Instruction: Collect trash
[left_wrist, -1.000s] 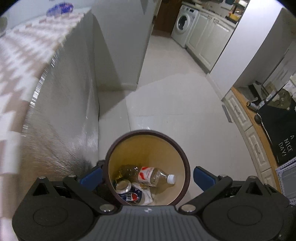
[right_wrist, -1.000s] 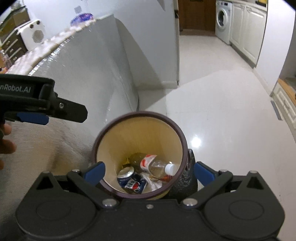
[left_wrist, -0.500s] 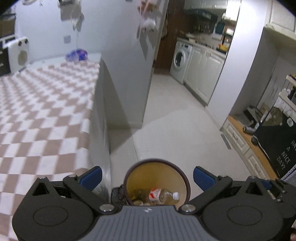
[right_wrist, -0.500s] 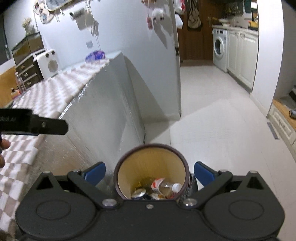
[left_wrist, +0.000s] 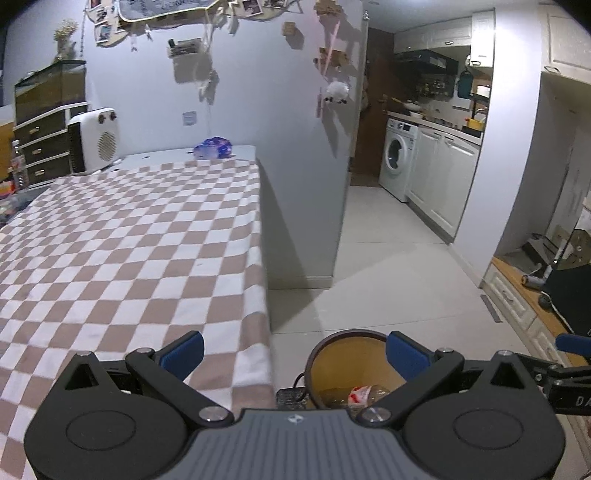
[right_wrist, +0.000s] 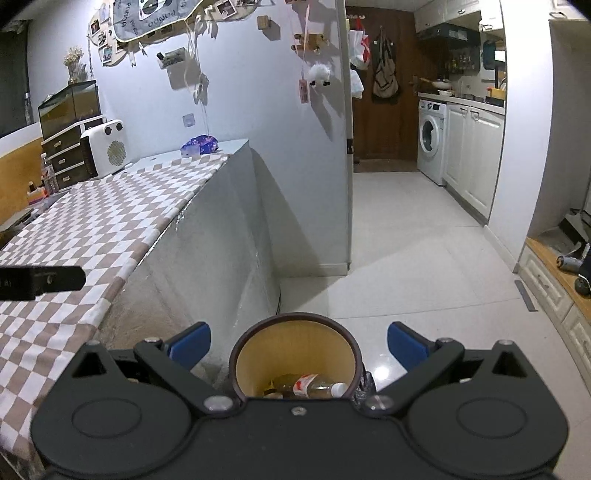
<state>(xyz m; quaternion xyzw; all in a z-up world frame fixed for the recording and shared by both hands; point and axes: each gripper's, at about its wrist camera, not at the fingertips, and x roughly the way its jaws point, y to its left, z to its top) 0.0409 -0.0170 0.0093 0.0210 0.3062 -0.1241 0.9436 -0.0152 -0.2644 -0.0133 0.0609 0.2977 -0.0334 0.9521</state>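
brown-rimmed bin holds a clear bottle; both grippers gape wide, empty

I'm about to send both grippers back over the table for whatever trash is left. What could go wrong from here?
The only item visible on the table is the blue bag at the far end, a long reach, and carrying it back it could drop short of the bin. The checkered cloth overhangs the edge, so a low gripper might snag and drag it. A cable and a black bag beside the bin could catch a careless move.
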